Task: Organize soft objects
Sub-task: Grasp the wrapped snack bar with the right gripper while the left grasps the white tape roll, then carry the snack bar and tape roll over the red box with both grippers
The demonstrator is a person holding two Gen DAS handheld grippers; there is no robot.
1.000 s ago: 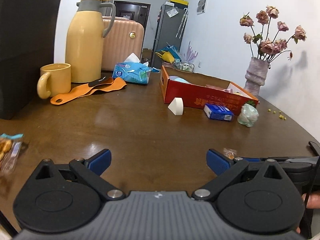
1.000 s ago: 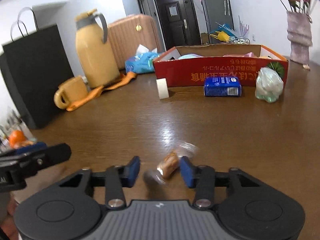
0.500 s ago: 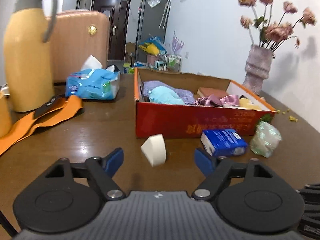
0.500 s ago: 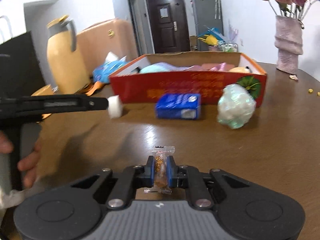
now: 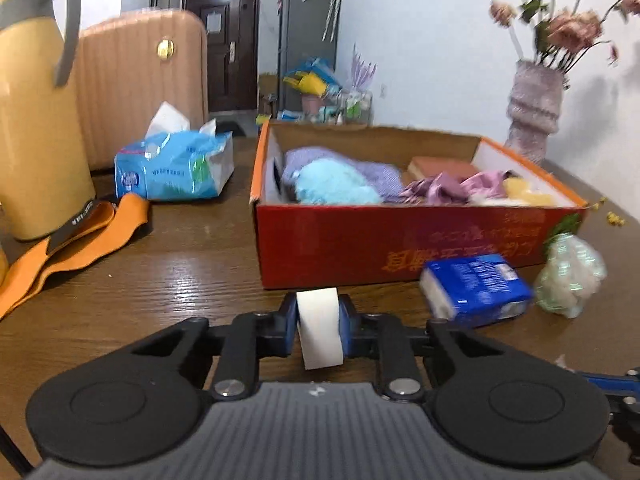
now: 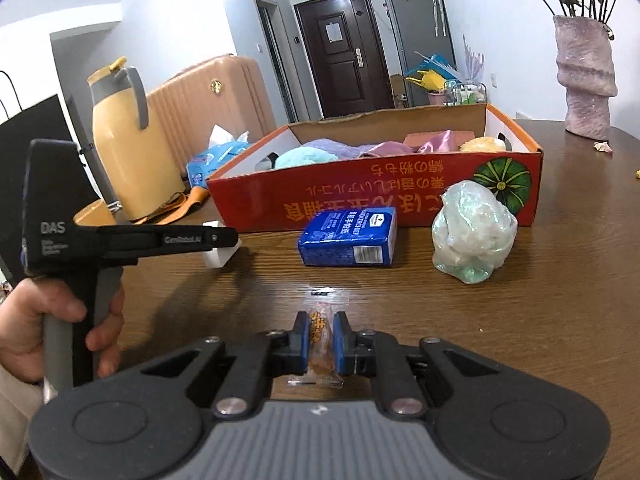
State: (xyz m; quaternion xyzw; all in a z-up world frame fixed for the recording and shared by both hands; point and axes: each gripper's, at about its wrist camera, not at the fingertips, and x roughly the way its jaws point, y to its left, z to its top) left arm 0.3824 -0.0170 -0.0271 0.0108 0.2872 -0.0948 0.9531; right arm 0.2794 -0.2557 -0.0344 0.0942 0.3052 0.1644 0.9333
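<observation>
Now left hand-held gripper, wide open second ago, closing on white sponge just before red box. Right hand-held gripper clamps snack packet. Both ready for box.

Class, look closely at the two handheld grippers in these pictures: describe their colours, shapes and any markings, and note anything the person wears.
Each gripper, left gripper and right gripper, has a grey ribbed body, two round black discs, black linkage arms with silver pivots and blue finger pads. Seen side-on, the left one has a grey pistol handle and white lettering, "DAS" and "GenRobot.AI". A pale sleeve edge shows below the hand.
</observation>
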